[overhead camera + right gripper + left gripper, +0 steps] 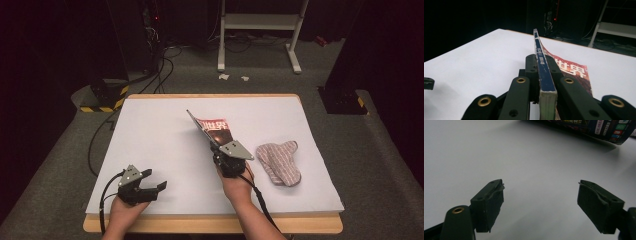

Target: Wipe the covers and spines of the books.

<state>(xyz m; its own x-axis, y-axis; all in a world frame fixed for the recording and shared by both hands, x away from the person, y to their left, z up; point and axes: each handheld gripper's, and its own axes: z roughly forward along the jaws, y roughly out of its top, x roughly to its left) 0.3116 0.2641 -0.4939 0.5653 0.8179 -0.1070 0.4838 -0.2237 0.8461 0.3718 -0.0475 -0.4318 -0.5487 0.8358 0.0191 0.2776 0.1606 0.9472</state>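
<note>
A magazine (215,129) with a red and dark cover is tilted up off the white table cover (160,135) near the middle. My right gripper (220,146) is shut on its near edge; in the right gripper view the blue spine (544,75) stands upright between the closed jaws of the right gripper (540,60), and the red cover (574,72) slopes away to the right. My left gripper (154,181) rests near the front left of the table, jaws wide apart. Nothing lies between the jaws of the left gripper (540,202), and the magazine's dark underside (599,128) shows beyond them.
A pink and white striped cloth (279,162) lies crumpled just right of my right hand. Wooden table edges (210,224) frame the white cover. Beyond the table stand a white metal frame (260,22) and a yellow-black striped base (102,97) with cables.
</note>
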